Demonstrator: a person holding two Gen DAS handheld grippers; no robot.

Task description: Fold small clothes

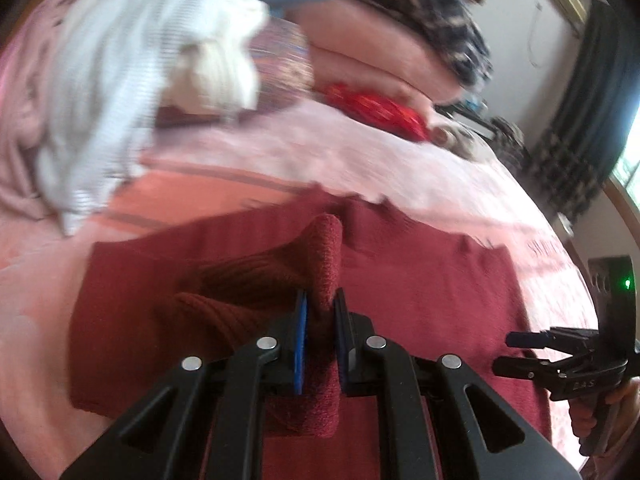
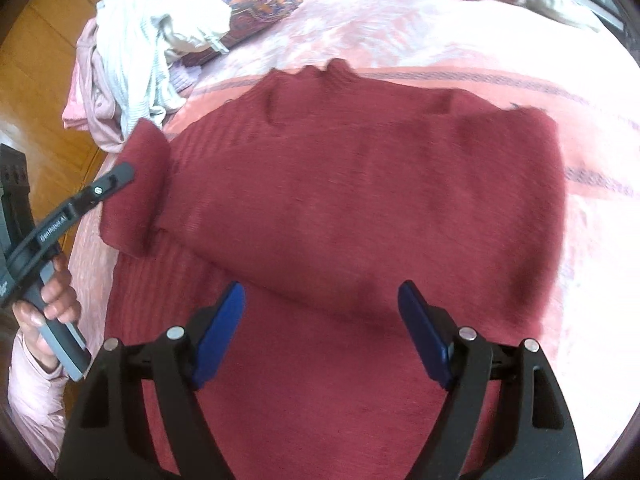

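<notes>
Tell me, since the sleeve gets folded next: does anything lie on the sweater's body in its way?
Nothing visible does. The left tool pinches the sleeve; the dark red sweater body lies bare.

pink bed (image 2: 400, 36), red sweater (image 2: 360, 200), perhaps laundry (image 2: 148, 40)

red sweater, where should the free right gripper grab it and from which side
Probably the sweater's free right edge, near a corner, coming in from the right over the pink bedspread. That edge lies flat and clear, so the open right gripper can slide one of its fingers under it. The left gripper already pinches the sleeve fold on the other side.
</notes>
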